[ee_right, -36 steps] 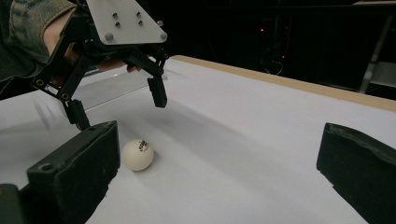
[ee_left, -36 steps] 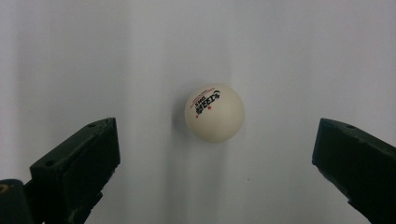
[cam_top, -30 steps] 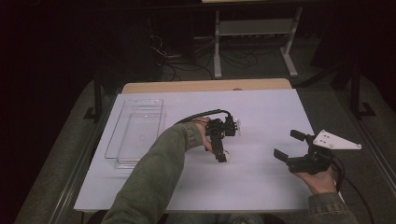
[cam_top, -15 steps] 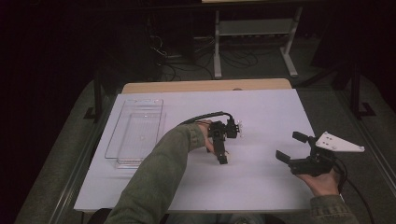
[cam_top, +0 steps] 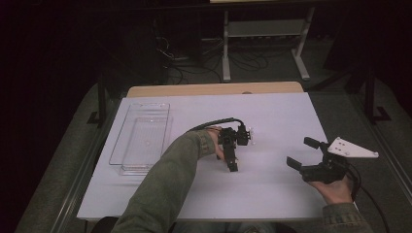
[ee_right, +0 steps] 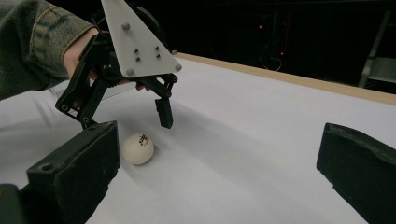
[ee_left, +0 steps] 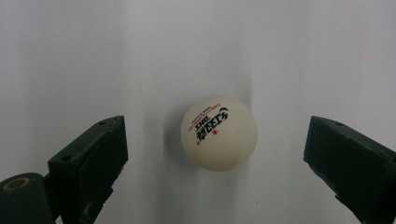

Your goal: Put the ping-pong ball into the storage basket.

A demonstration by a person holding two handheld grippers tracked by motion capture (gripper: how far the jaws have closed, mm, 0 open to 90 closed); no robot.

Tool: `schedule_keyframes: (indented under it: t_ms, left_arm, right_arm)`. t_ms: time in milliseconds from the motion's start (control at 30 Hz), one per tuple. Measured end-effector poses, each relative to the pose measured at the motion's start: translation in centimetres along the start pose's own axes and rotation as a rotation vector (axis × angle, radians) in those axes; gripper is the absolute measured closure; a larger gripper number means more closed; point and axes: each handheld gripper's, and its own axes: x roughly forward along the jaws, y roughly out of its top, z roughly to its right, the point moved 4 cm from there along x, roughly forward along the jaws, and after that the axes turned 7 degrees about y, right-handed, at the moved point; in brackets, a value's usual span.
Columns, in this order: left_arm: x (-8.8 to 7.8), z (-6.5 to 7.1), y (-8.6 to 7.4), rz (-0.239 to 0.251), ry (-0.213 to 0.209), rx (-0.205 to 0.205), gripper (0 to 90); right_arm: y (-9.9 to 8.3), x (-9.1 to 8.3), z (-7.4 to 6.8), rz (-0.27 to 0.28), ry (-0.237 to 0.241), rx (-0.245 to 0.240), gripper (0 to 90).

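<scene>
Now closing left gripper jaws around ping-pong ball on white table, pads not yet touching, grasp pending; right gripper idle at 3 o'clock, jaws apart.

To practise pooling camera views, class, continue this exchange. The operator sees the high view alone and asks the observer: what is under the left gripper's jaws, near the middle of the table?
Observer: A white ping-pong ball lies on the table, between the jaws of the left gripper.
Operator: Is it gripped?
Observer: No. The jaws have just been closing, but in the left gripper view a gap shows on each side of the ball.
Operator: Any markings on it?
Observer: Yes, red and black print with a small red star on its upper face.
</scene>
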Motion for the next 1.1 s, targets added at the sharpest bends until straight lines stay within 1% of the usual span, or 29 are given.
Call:
schedule_keyframes:
  t_ms: [67, 167, 267, 567, 800, 833, 867, 1000, 1100]
  left_arm:
    - [0.07, 0.00, 0.05, 0.001, -0.002, 0.004, 6.2]
    - [0.24, 0.01, 0.09, 0.003, -0.006, 0.000, 6.4]
    - [0.41, 0.07, 0.09, 0.003, -0.015, 0.006, 8.8]
    - [0.59, -0.03, 0.16, 0.015, -0.024, -0.005, 12.9]
    - [0.62, -0.07, -0.05, 0.022, -0.019, -0.011, 14.3]
    - [0.59, -0.03, -0.07, 0.023, -0.023, -0.012, 14.9]
    - [0.60, 0.00, -0.07, 0.029, -0.019, -0.009, 15.9]
    - [0.61, 0.04, -0.13, 0.030, -0.006, 0.002, 19.5]
    - [0.60, 0.02, -0.14, 0.032, -0.002, 0.000, 21.2]
  right_arm:
    - [0.01, -0.01, 0.00, 0.001, 0.001, 0.001, 0.0]
    - [0.03, -0.02, 0.01, 0.004, 0.002, 0.003, 0.0]
    - [0.03, -0.02, 0.00, 0.003, 0.003, 0.003, 0.0]
    - [0.03, -0.03, 0.02, 0.005, 0.003, 0.006, 0.0]
    - [0.02, -0.02, 0.01, 0.004, 0.004, 0.007, 0.0]
    - [0.02, -0.01, 0.01, 0.003, 0.005, 0.006, 0.0]
    - [0.01, 0.00, 0.02, 0.001, 0.004, 0.006, 0.0]
    - [0.01, 0.01, 0.02, 0.002, 0.004, 0.005, 0.0]
    - [0.01, -0.01, 0.02, 0.002, 0.003, 0.006, 0.0]
